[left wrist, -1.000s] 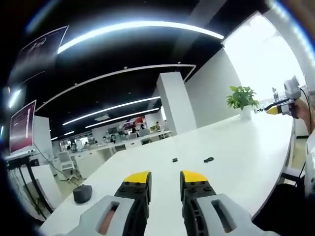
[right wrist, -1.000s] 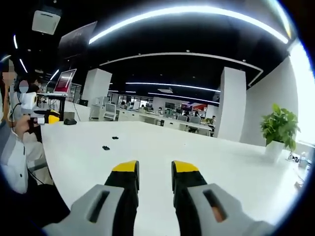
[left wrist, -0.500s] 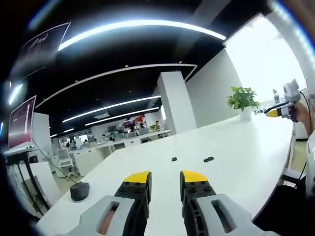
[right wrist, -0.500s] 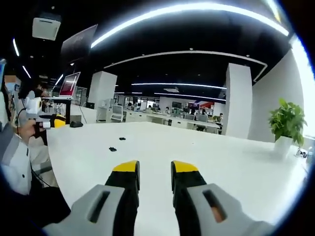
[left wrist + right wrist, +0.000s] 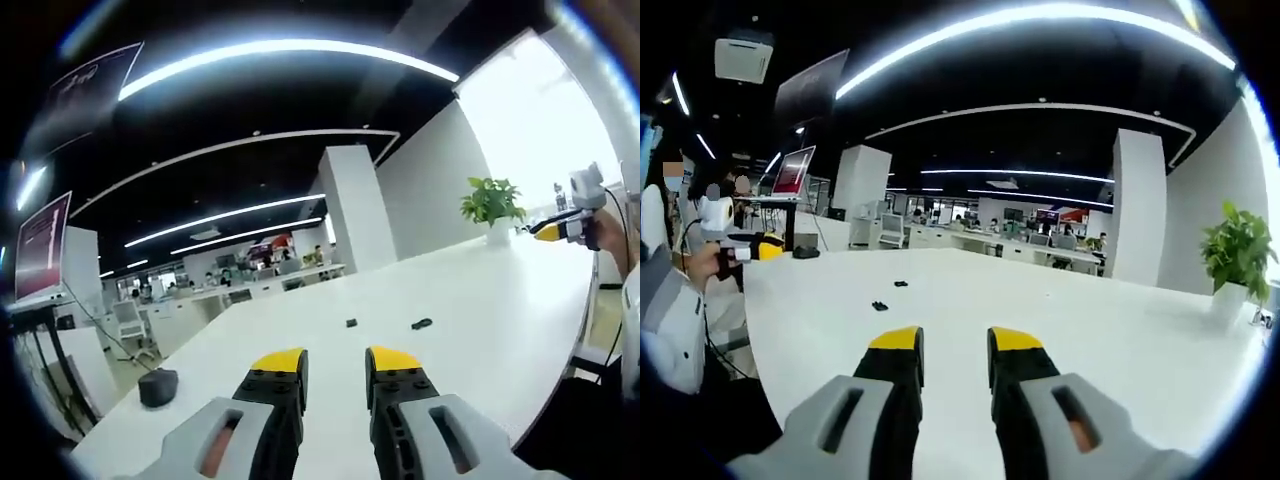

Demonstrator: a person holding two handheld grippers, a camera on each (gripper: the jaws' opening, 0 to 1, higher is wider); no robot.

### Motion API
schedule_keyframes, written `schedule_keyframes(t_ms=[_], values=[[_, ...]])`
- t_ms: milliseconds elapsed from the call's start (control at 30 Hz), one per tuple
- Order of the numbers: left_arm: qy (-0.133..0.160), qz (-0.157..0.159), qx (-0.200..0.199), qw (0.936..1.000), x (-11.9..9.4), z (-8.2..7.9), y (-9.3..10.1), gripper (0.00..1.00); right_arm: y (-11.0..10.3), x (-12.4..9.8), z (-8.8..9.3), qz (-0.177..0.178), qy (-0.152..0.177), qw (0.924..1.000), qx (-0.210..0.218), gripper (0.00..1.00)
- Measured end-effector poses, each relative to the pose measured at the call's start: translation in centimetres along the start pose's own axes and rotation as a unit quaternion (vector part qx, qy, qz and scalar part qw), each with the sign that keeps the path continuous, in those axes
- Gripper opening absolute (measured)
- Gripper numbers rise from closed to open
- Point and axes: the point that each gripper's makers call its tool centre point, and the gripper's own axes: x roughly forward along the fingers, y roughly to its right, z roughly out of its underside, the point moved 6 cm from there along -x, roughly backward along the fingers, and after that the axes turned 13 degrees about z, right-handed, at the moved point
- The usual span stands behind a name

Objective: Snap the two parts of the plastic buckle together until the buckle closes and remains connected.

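Two small black buckle parts lie apart on the white table [image 5: 500, 330]: one part [image 5: 352, 323] and the other part [image 5: 422, 324] sit well ahead of my left gripper [image 5: 335, 362]. That gripper is open, yellow tips apart, with nothing between them. In the right gripper view the same two parts [image 5: 880, 306] [image 5: 901, 284] lie ahead and to the left of my right gripper [image 5: 954, 343], also open and holding nothing. A hand holds the right gripper [image 5: 555, 231] at the far right of the left gripper view. The left gripper [image 5: 765, 247] appears at the far left of the right gripper view.
A potted plant [image 5: 491, 200] [image 5: 1240, 250] stands at one end of the long table. A dark rounded object [image 5: 158, 386] [image 5: 805, 253] rests near the other end, with a screen on a stand [image 5: 792, 172] behind it. The person's sleeve [image 5: 670, 320] is at the left edge.
Both views have shifted a little with the hands; in the right gripper view the buckle parts now sit further right. The parts themselves have not moved, and both grippers stay open.
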Motion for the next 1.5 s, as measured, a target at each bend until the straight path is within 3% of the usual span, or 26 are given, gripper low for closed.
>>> schedule_keyframes(t_ms=[1100,1500], values=[[-0.003,0.002,-0.003,1.0,0.1,0.3,0.1,0.22,-1.9,1.9,0.1,-0.049,-0.019,0.9984,-0.019,0.26],[-0.004,0.003,-0.004,1.0,0.2,0.3,0.1,0.22,-2.8,3.0,-0.2,-0.087,-0.016,0.996,-0.012,0.25]])
